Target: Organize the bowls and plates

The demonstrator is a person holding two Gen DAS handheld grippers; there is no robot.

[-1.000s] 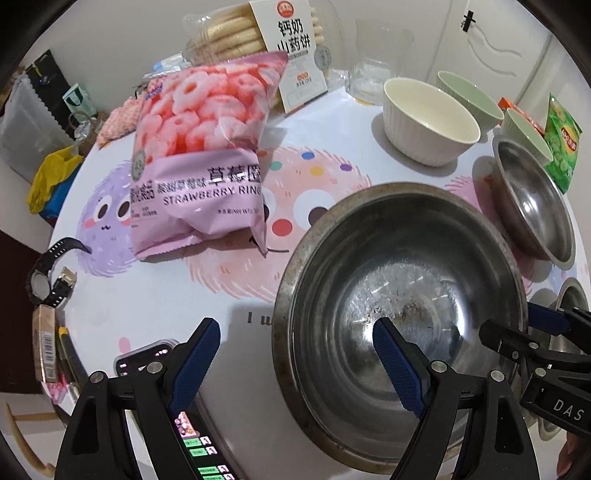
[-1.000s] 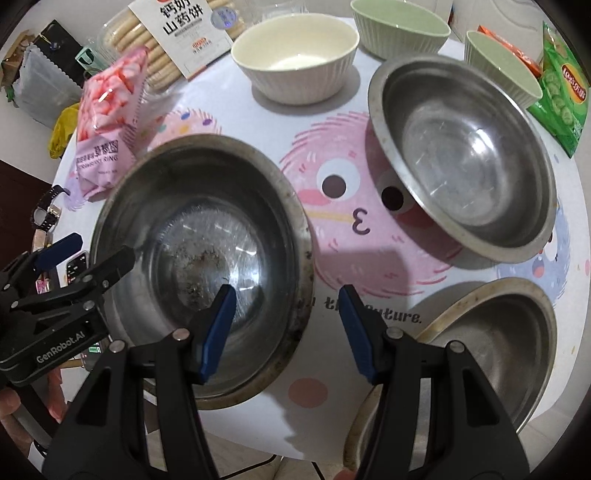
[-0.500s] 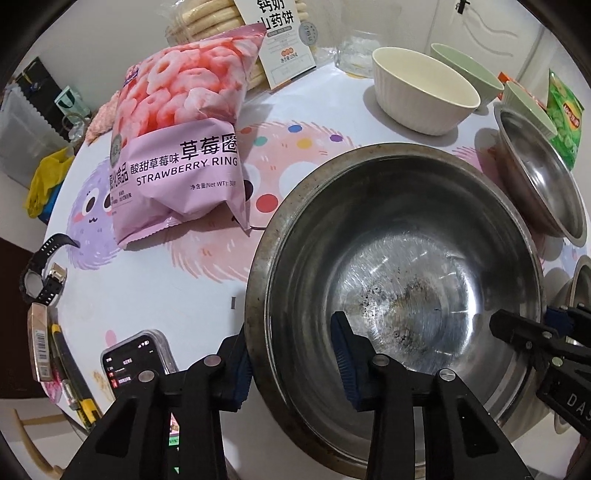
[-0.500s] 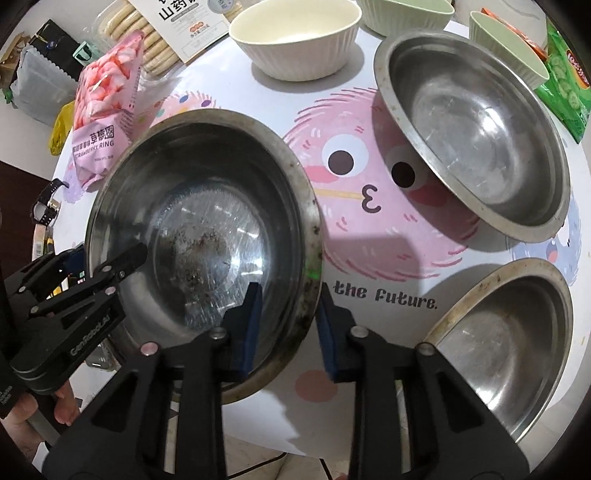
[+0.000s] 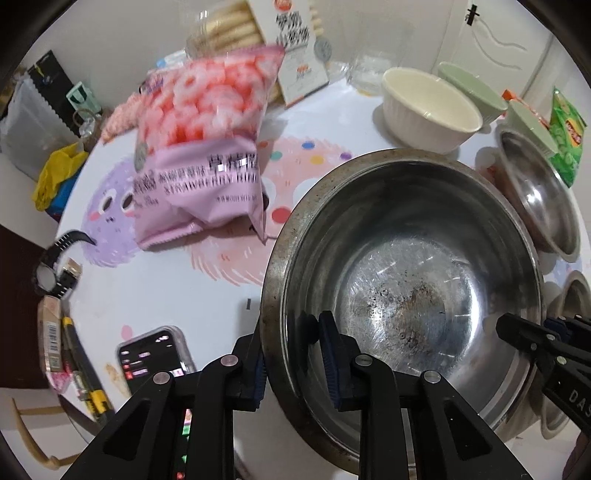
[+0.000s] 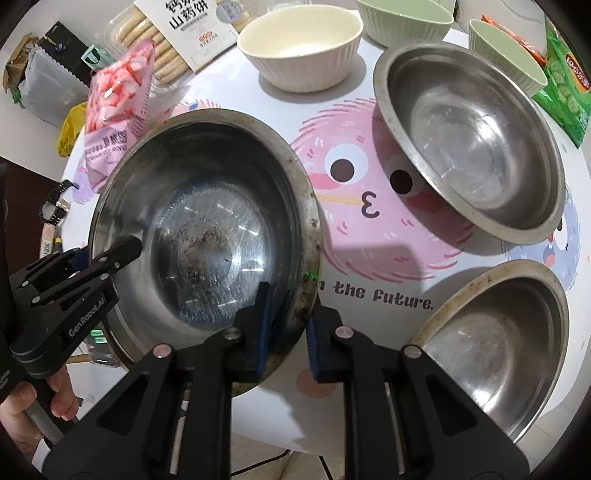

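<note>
A large, stained steel bowl [image 5: 406,288] fills the middle of the left wrist view. My left gripper [image 5: 293,360] straddles its near-left rim, jaws closing, one blue pad outside the wall and one inside. In the right wrist view the same large bowl [image 6: 207,229] has my right gripper [image 6: 288,332] over its near-right rim, jaws closing with the rim pinched between the pads. The bowl looks tilted, and its shadow falls on the table beside it. Two more steel bowls, one at the far right [image 6: 476,147] and one at the near right [image 6: 495,339], rest on the tablecloth.
A cream ribbed bowl [image 6: 301,48] and two green bowls, one [image 6: 402,18] behind it and one [image 6: 506,51] to its right, stand at the back. A pink strawberry-ring bag [image 5: 199,147], a phone [image 5: 155,354], a watch [image 5: 55,266] and a green chip bag [image 6: 565,85] lie around. The near table edge [image 6: 369,435] is close.
Both grippers went from wide open to closed over the large bowl's rim, left and right side. The bowl now sits closer and larger in both views.
</note>
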